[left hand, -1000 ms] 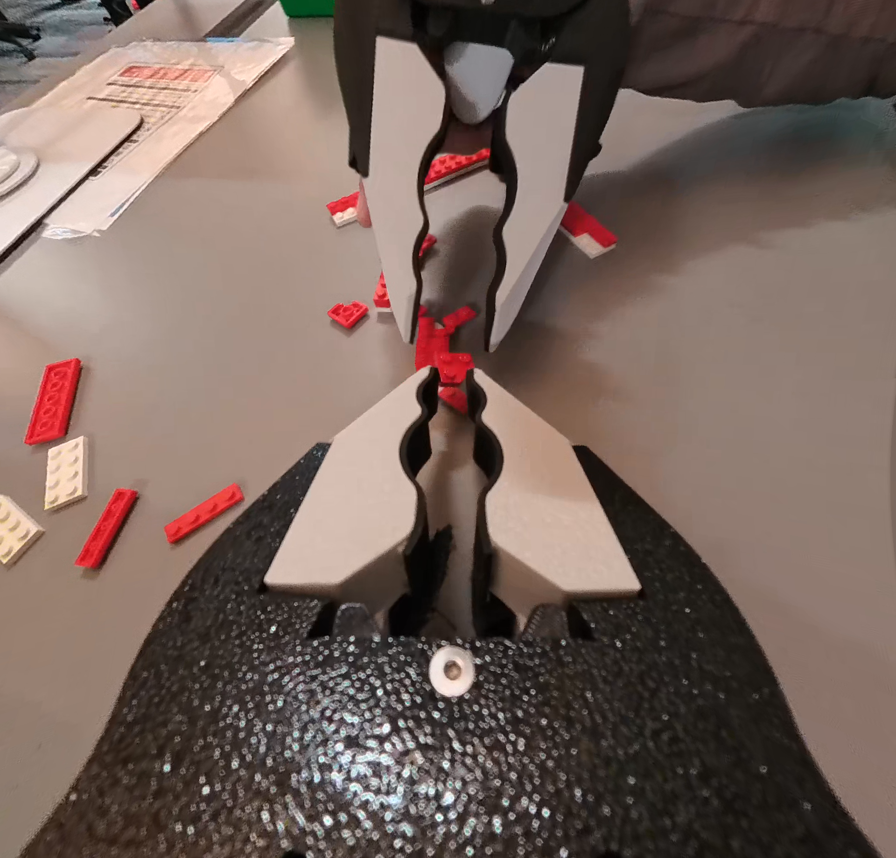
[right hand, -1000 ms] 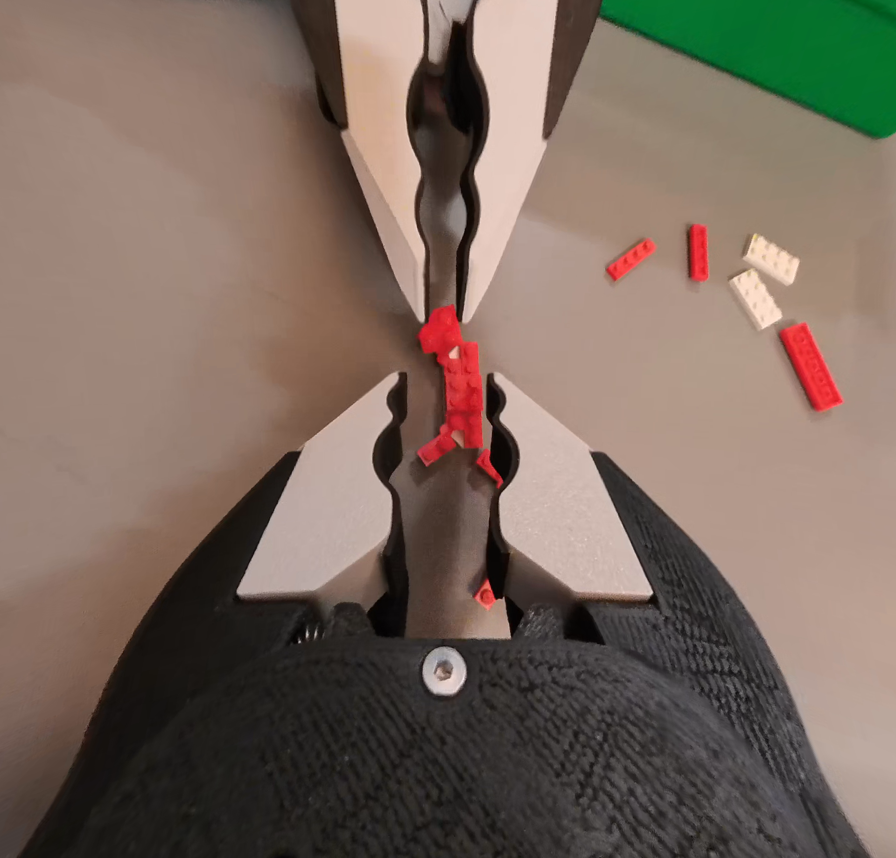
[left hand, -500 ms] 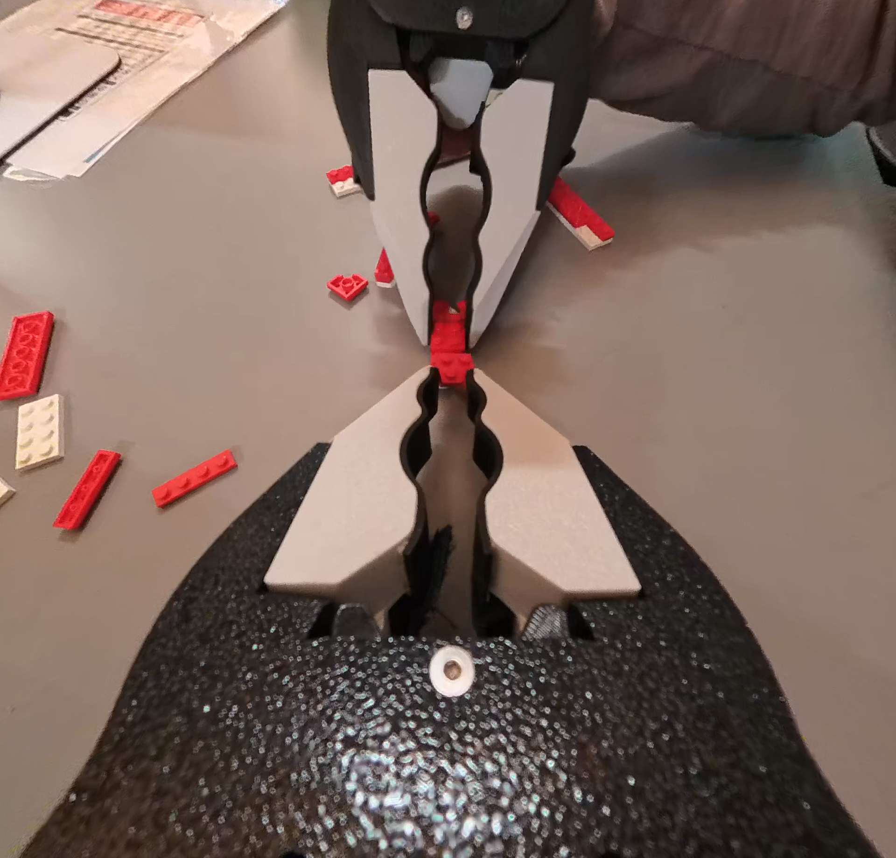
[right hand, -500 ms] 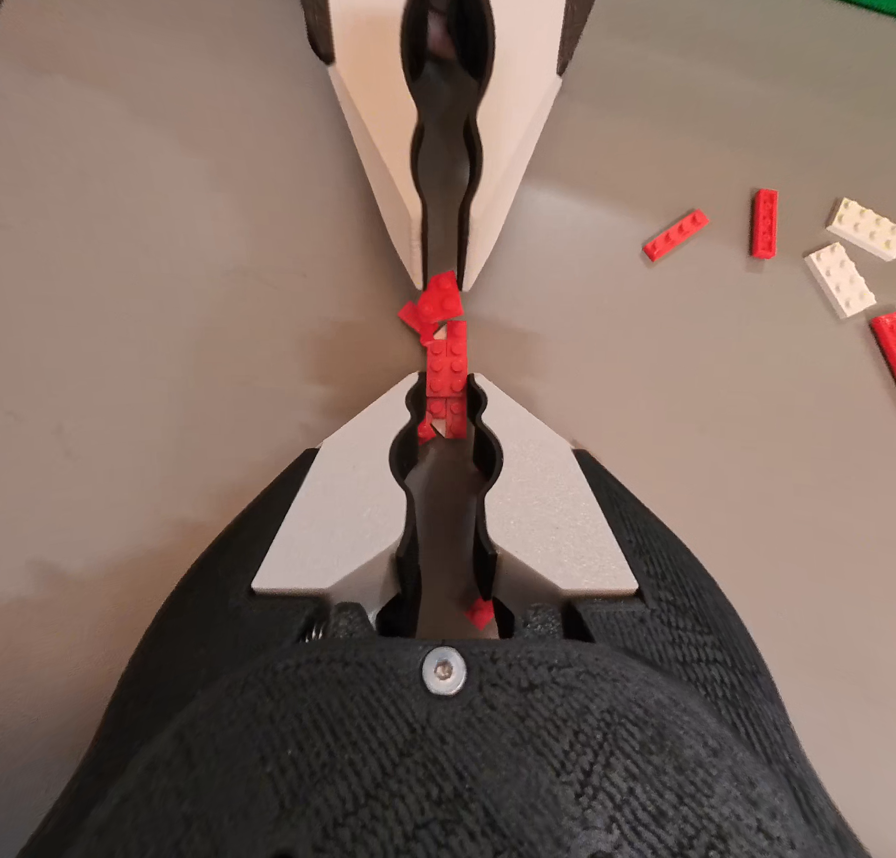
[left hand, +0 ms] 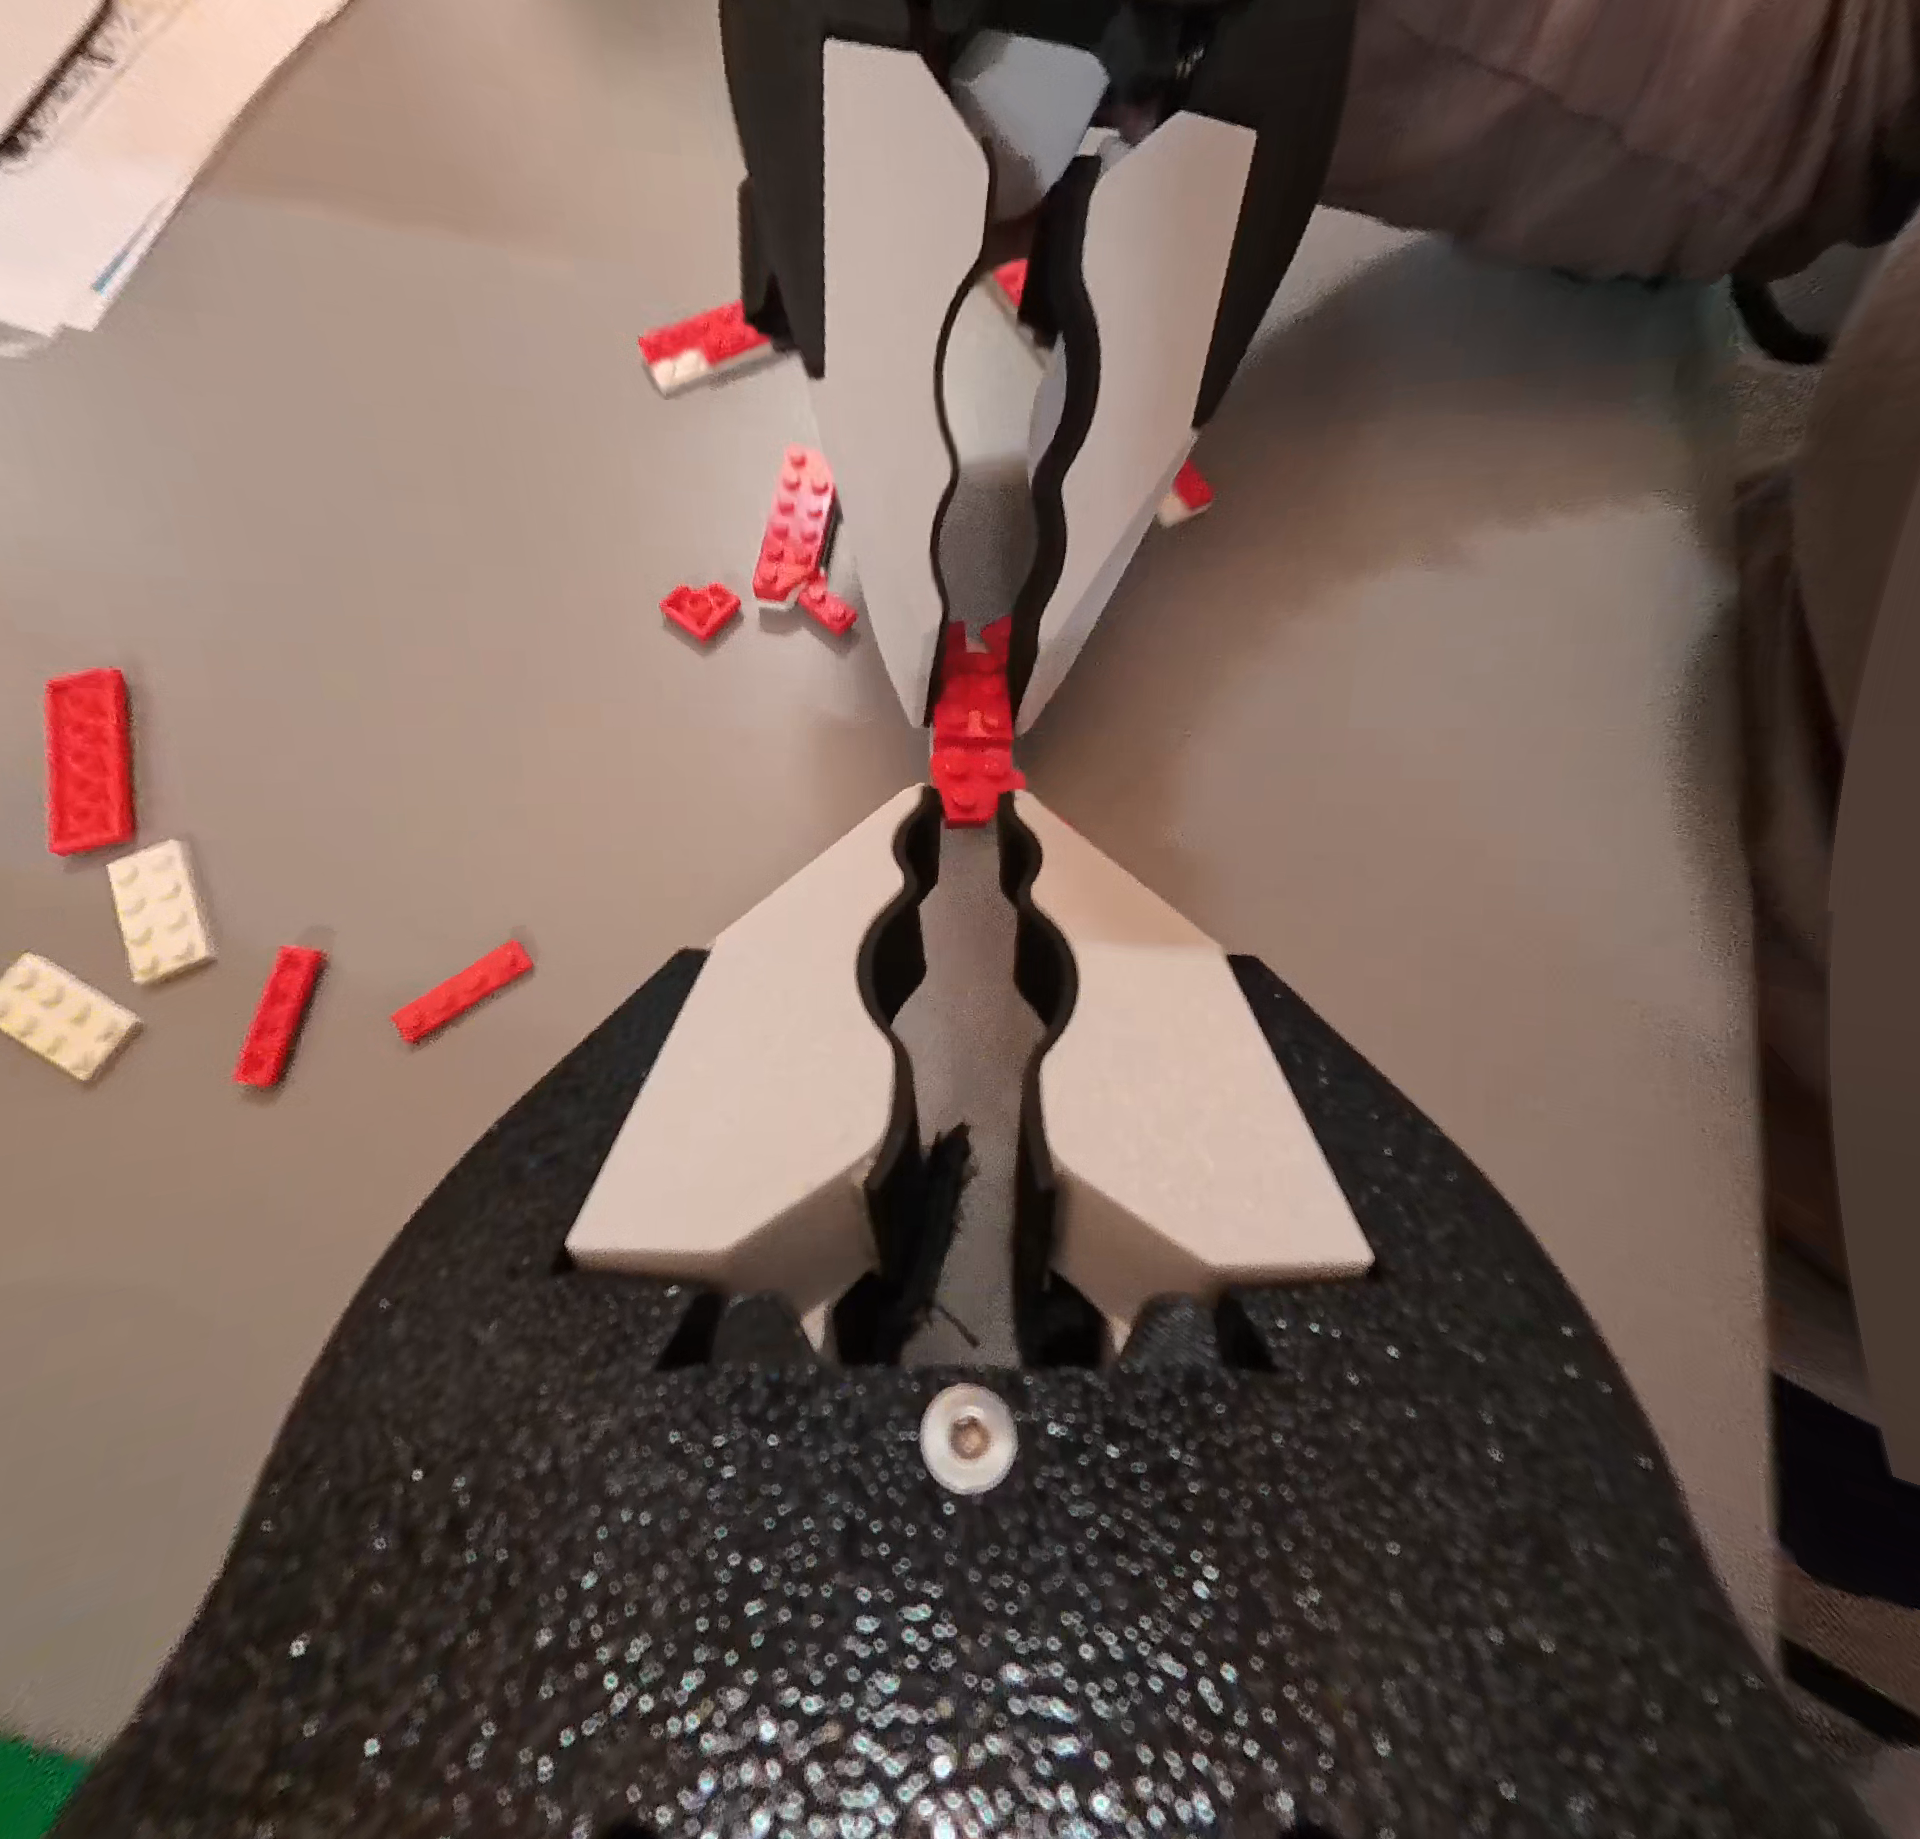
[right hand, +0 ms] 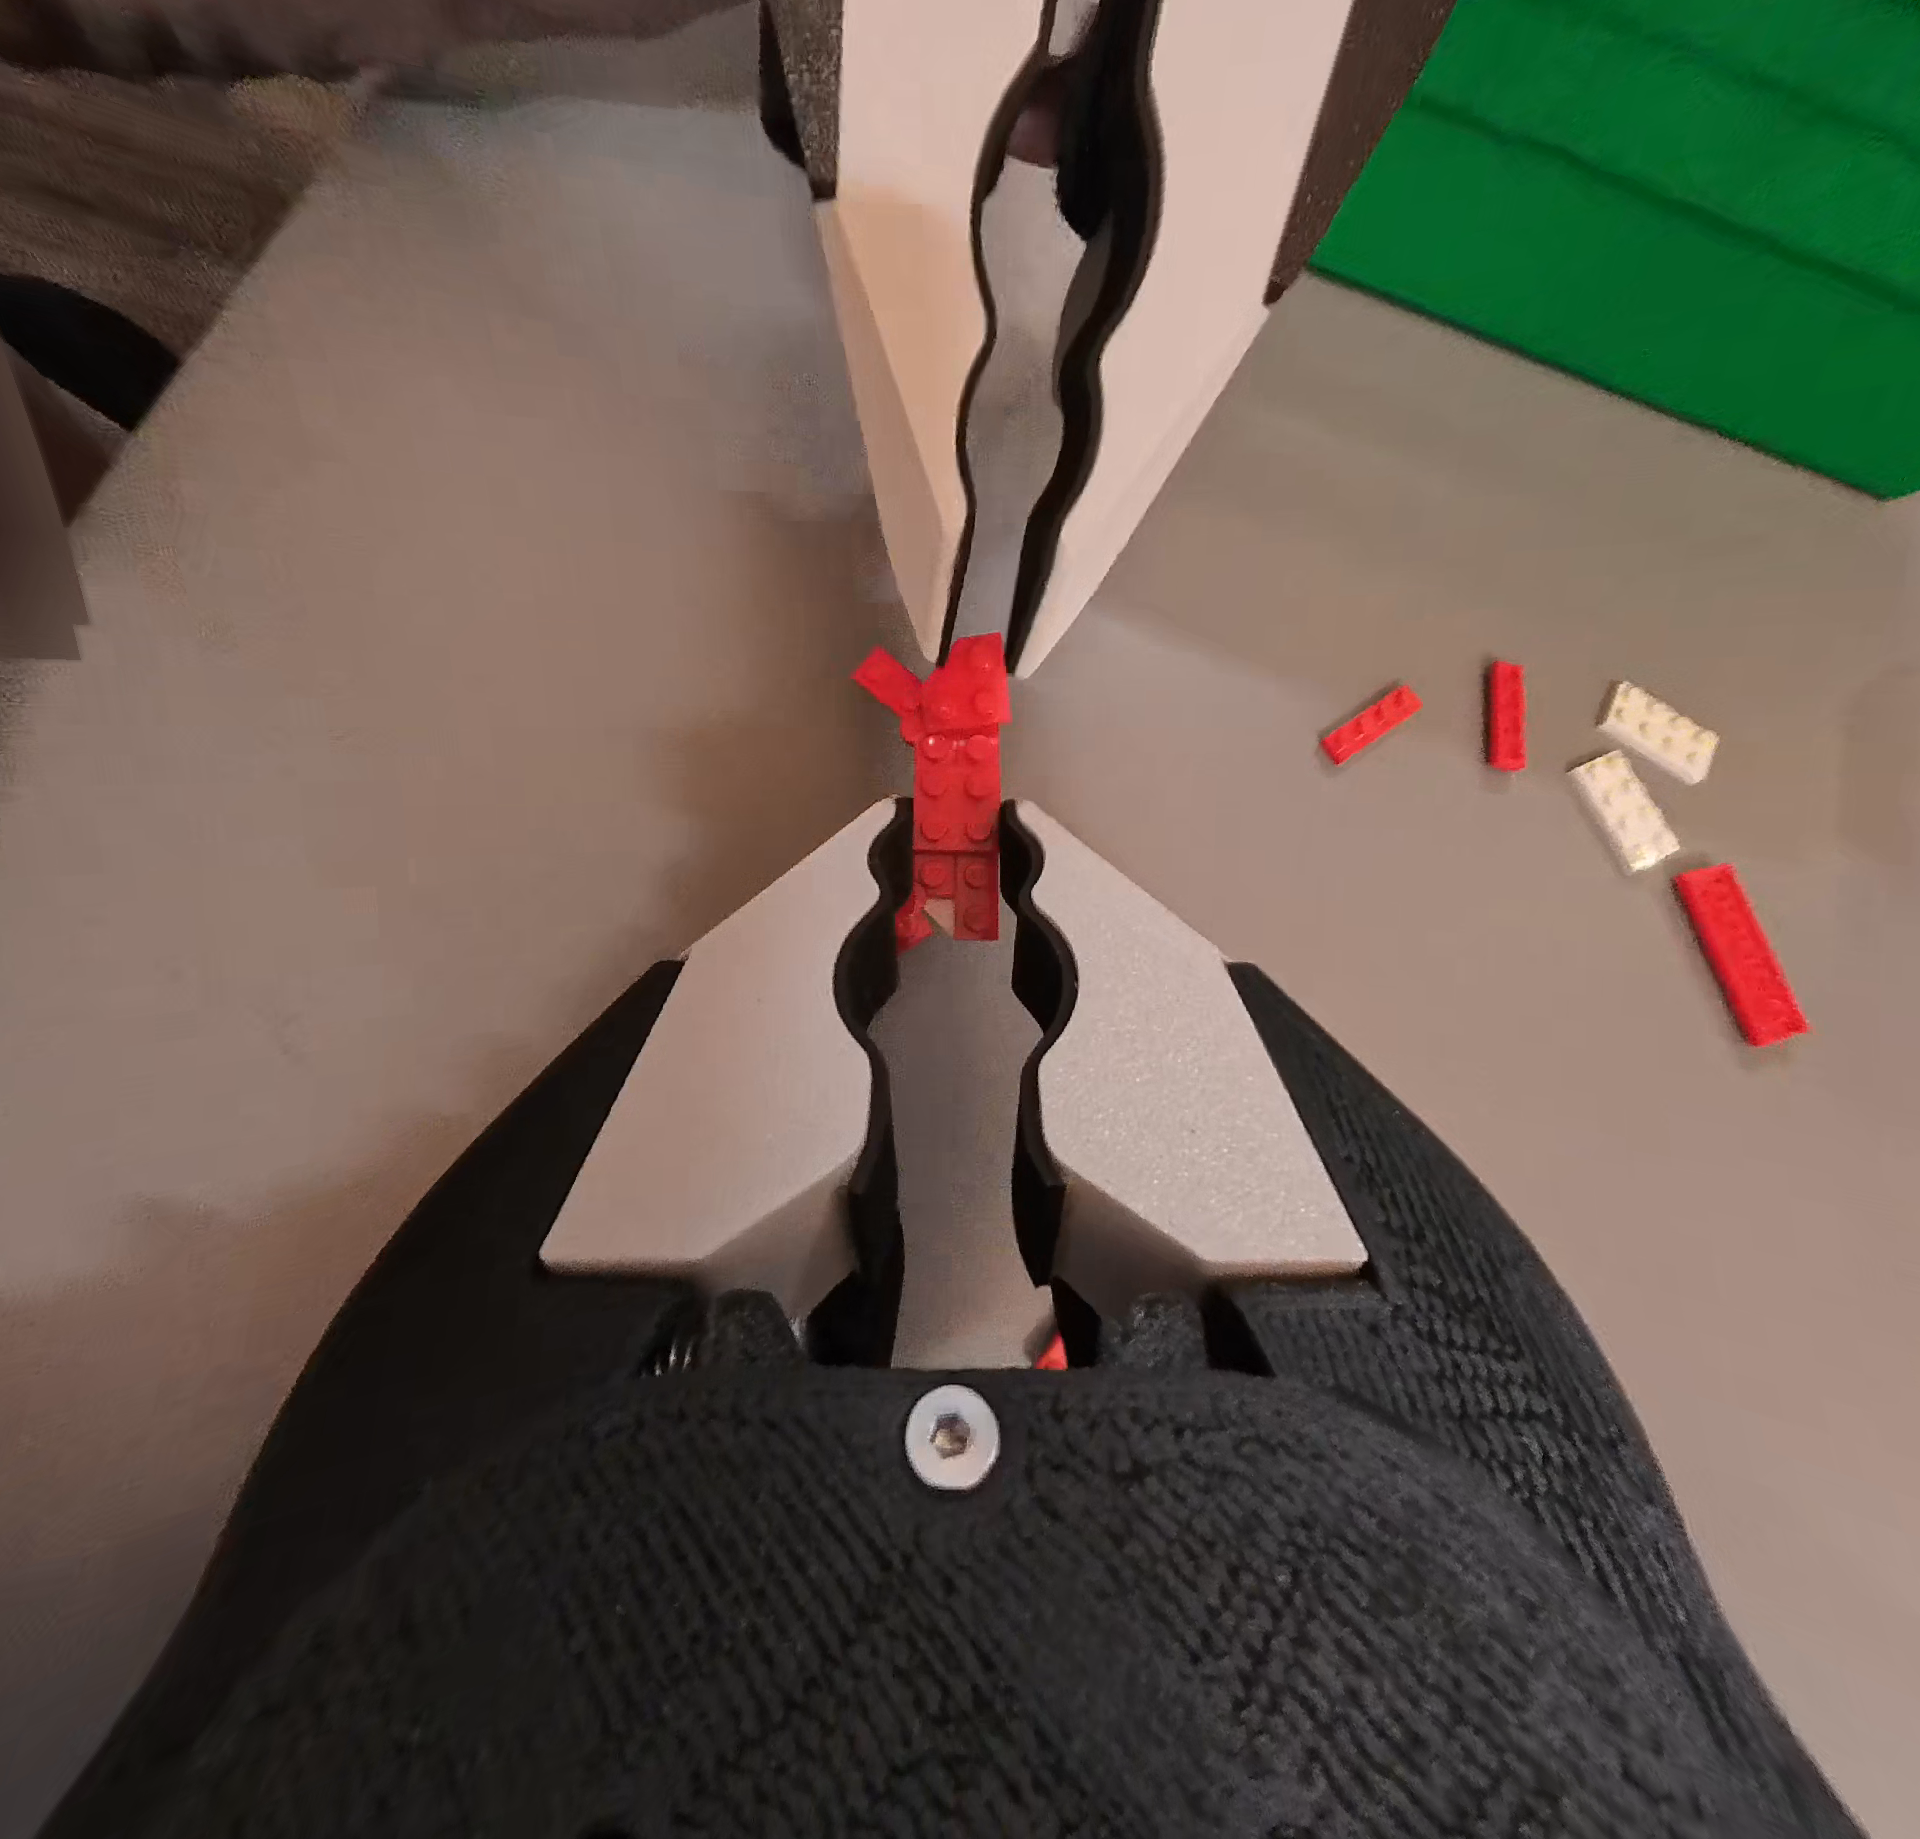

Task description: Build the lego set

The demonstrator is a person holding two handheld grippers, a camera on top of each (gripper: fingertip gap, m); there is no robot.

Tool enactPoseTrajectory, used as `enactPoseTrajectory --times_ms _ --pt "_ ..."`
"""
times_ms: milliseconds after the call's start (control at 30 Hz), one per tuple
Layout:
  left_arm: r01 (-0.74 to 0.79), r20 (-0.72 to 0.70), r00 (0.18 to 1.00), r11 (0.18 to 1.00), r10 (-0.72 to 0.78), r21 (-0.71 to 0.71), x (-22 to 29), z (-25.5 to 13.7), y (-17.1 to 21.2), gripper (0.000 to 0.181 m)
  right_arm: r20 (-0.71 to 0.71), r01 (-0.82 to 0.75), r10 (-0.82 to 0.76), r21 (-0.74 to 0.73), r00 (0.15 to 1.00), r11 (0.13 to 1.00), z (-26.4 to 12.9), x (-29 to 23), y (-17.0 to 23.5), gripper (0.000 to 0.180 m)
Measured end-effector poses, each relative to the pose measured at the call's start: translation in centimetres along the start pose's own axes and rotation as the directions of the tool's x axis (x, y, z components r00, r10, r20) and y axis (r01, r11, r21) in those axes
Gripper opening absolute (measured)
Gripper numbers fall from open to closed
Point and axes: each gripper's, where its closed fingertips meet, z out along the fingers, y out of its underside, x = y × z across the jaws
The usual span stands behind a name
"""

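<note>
A small red lego assembly point(left hand: 974, 750) is held at the centre of both frames, raised off the grey table point(left hand: 1403, 750), with one end in each gripper. In the left wrist view its near end is pinched between the tips of the left gripper point(left hand: 961, 810), and its far end is clamped by the right gripper point(left hand: 971, 719), which points down from the top of the frame. In the right wrist view the assembly point(right hand: 956, 781) is seen as a narrow studded strip: its near part is gripped between the fingers of the right gripper point(right hand: 951, 833), and its far end, where a small red piece juts out to the left, is nipped by the tips of the left gripper point(right hand: 977, 651). Both grippers are thus closed on the assembly.

Loose pieces are scattered on the table. At the left of the left wrist view a red plate point(left hand: 90, 761), two white plates point(left hand: 161, 911) and two narrow red strips point(left hand: 462, 989) are seen; the same group point(right hand: 1621, 813) lies at the right of the right wrist view. Further red and white pieces point(left hand: 795, 537) are seen just left of the right gripper. Papers point(left hand: 156, 75) are seen in the upper left, and a green box point(right hand: 1662, 179) fills the upper right of the right wrist view.
</note>
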Motion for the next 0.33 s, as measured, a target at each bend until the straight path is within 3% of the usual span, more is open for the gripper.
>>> enactPoseTrajectory --times_ms 33,333 --pt "-0.006 -0.008 1.0 1.0 0.006 -0.001 0.2 -0.5 -0.8 0.009 -0.007 0.007 -0.007 0.016 1.0 1.0 -0.5 0.0 -0.6 0.014" --pt "-0.098 -0.056 0.994 0.982 0.09 -0.164 1.5 -2.4 -5.0 0.009 -0.059 0.048 -0.041 0.13 0.997 0.99 -4.6 -0.2 -3.5 0.014"
